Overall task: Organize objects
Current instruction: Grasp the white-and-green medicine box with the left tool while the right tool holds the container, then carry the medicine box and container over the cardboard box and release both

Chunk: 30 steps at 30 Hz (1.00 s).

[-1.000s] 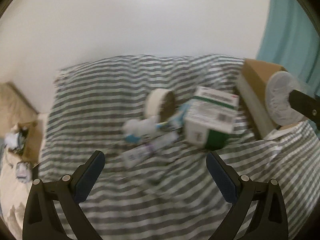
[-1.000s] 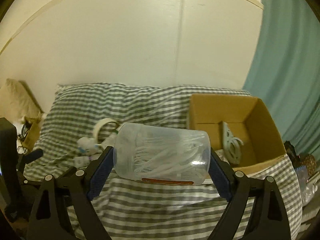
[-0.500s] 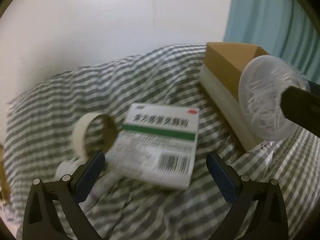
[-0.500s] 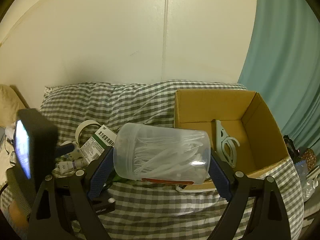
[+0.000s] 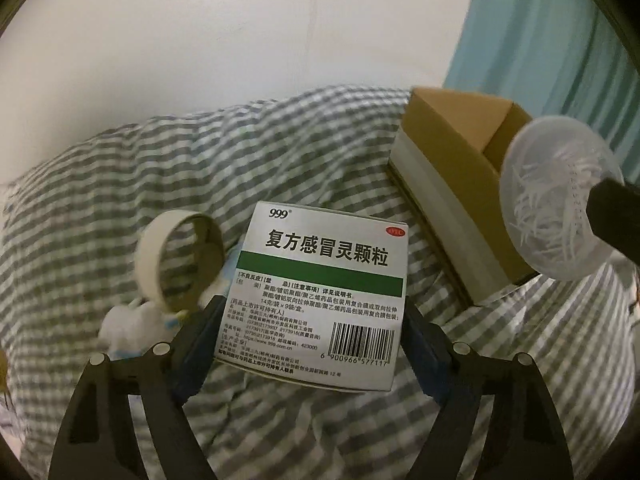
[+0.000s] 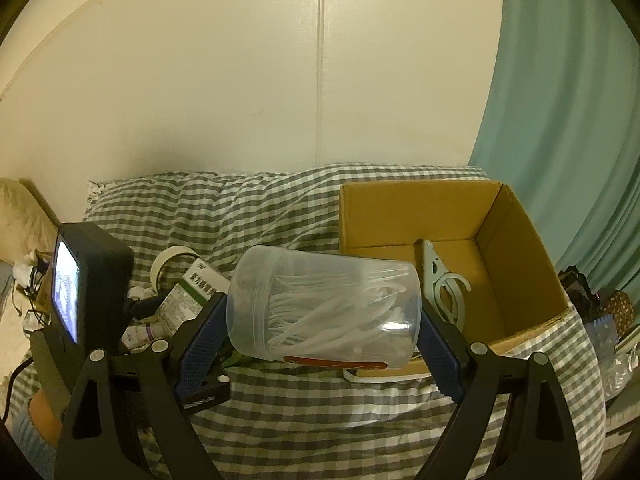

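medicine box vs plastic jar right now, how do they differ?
The medicine box is opaque white-and-green printed card; the plastic jar is clear, showing white sticks inside. The box is flat-sided, the jar round and lying sideways. The left hand-held gripper clamps the box, the right hand-held gripper the jar. Both are gripped.

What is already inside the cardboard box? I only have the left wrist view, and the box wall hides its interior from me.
Observer: A pale plastic clip hanger leans against the inner wall of the cardboard box.
Operator: Is the clear jar over the box yet?
Observer: No, the right gripper holds the clear jar on its side, in front of the box.
Operator: Anything under my medicine box?
Observer: A small tube lies on the checked bedcover below the medicine box that the left gripper clamps.
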{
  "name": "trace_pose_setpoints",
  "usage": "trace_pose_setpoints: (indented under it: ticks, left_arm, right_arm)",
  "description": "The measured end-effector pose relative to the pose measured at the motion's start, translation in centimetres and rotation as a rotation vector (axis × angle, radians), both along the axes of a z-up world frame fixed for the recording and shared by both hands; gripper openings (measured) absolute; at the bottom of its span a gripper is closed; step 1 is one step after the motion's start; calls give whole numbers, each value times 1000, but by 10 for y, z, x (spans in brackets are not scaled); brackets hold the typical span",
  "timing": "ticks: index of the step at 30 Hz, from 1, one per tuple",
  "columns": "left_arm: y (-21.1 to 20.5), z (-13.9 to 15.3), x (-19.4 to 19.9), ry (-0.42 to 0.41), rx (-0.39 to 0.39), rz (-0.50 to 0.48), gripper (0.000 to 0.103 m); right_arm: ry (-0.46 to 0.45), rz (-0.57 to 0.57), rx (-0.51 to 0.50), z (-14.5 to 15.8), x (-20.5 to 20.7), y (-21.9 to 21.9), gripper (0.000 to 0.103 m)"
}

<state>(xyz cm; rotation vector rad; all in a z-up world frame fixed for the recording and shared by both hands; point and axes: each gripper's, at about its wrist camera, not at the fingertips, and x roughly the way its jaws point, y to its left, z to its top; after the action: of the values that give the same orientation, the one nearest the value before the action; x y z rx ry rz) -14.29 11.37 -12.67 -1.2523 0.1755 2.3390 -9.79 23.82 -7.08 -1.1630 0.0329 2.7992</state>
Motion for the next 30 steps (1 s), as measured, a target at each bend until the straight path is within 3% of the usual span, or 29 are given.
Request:
trace_pose_setpoints:
  ticks: [8,12,17,23,30]
  left_arm:
    - [-24,84,41,130,-3,116,84]
    - [-23,129,61,216,0,149,84]
    - [-10,185,85,311,60,167,83]
    - [23,220,101,375,112,138,83]
    - [72,223,83,371,116,85,83]
  right_arm:
    - [59,22,9,41,28,0,89]
    - [122,53,1,79,44,4,89]
    - [204,86,27,131,65,13,89]
    - [246,103,116,175,75,33,89]
    - [228,86,153,193,56,75,89]
